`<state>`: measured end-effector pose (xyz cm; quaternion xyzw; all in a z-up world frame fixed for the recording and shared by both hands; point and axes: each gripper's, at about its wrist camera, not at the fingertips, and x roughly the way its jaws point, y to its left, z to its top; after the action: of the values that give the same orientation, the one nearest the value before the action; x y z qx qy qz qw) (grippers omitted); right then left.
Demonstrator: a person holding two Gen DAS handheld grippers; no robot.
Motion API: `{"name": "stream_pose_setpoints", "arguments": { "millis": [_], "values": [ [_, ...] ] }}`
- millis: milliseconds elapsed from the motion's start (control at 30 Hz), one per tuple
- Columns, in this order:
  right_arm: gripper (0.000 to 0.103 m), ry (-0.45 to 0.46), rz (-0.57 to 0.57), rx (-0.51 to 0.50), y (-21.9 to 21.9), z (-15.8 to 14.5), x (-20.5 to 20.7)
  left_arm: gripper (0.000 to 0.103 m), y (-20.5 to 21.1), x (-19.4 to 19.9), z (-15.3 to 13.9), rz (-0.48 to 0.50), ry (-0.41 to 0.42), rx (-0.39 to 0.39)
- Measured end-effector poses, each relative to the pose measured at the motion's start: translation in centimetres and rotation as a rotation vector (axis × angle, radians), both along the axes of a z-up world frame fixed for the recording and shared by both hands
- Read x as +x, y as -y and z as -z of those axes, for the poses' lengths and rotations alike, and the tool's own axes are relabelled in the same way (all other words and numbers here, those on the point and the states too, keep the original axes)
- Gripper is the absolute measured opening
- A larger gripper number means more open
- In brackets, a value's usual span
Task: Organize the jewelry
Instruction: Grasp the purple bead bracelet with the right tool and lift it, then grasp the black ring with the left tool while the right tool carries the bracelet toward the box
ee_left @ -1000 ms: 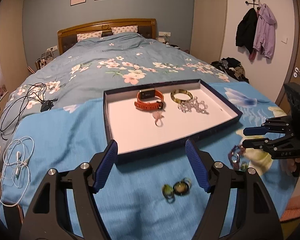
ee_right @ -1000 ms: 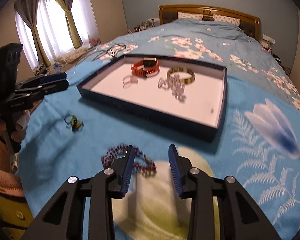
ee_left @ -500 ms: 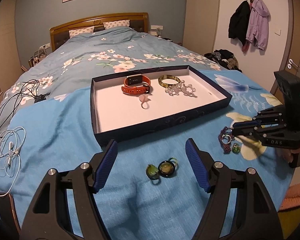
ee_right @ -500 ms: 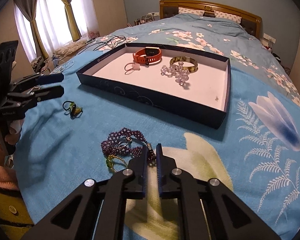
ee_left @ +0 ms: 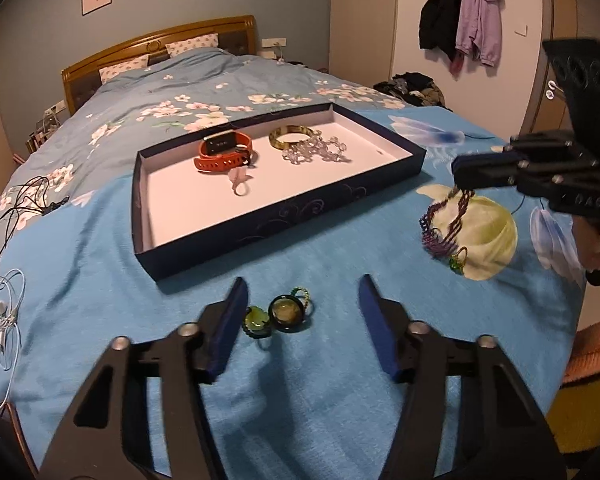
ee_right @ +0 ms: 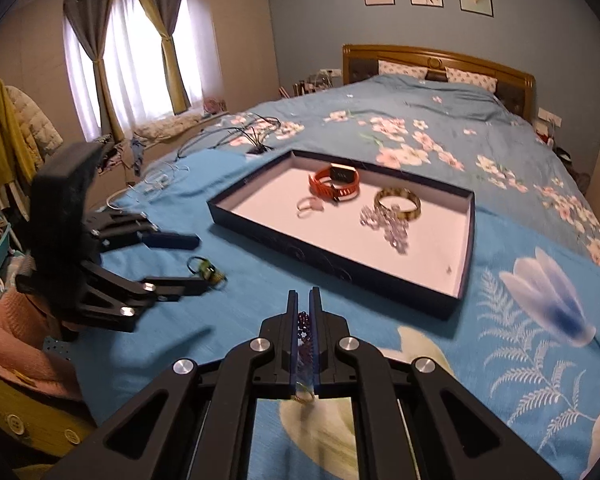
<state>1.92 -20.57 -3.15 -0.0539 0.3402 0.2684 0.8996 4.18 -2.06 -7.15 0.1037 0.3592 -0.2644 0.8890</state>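
- The tray (ee_left: 284, 216) lies on the blue bedspread (ee_left: 100, 280) with its long side running left to right, far of both tongs. From the right tongs it sits ahead and a little to the right, so in my judgement the carry is a short reach forward over the near wall.
- One tray, and four pieces counted inside it: one orange watch (ee_left: 224, 154), one green bangle (ee_left: 290, 138), one clear bead bracelet (ee_left: 316, 152) touching the bangle, and one small pink ring (ee_left: 238, 182) just near of the watch.
- The right tongs (ee_right: 304, 304) are closed on one purple bead bracelet (ee_left: 444, 224). In the left wrist view it hangs down in a loop from the tips, its lower end at the bedspread or just above it; I cannot tell which. A small green bit (ee_left: 456, 264) sits at its lower end; whether it is attached I cannot tell.
- The left tongs (ee_left: 300, 320) stand open, their jaws having just been closing, with two rings (ee_left: 278, 314) between them on the bedspread; the pads do not press on them yet.
- The two rings touch each other, side by side, left to right across the gap. They lie nearer the left finger (ee_left: 228, 328), well apart from the right one.
- The left hand is plainly the nearer one for the rings; the right is already loaded.
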Motion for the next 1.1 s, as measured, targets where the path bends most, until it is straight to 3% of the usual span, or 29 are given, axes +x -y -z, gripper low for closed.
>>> {"name": "stream_pose_setpoints", "arguments": {
  "millis": [333, 500, 767, 1100],
  "values": [
    [0.003, 0.032, -0.014, 0.040, -0.2, -1.3, 0.3, 0.043, 0.2, 1.3, 0.8, 0.028, -0.053, 0.019],
    [0.003, 0.026, -0.010, 0.060, 0.0, -1.1, 0.6, 0.035, 0.0, 2.1, 1.4, 0.028, -0.097, 0.018],
    [0.003, 0.006, -0.001, 0.073, 0.2, -0.6, 1.0, 0.024, -0.1, 1.8, 1.5, 0.018, -0.098, 0.027],
    [0.003, -0.002, 0.009, 0.080, 0.2, -0.2, 1.4, 0.022, -0.6, 1.0, 1.2, 0.007, -0.088, 0.005]
  ]
}}
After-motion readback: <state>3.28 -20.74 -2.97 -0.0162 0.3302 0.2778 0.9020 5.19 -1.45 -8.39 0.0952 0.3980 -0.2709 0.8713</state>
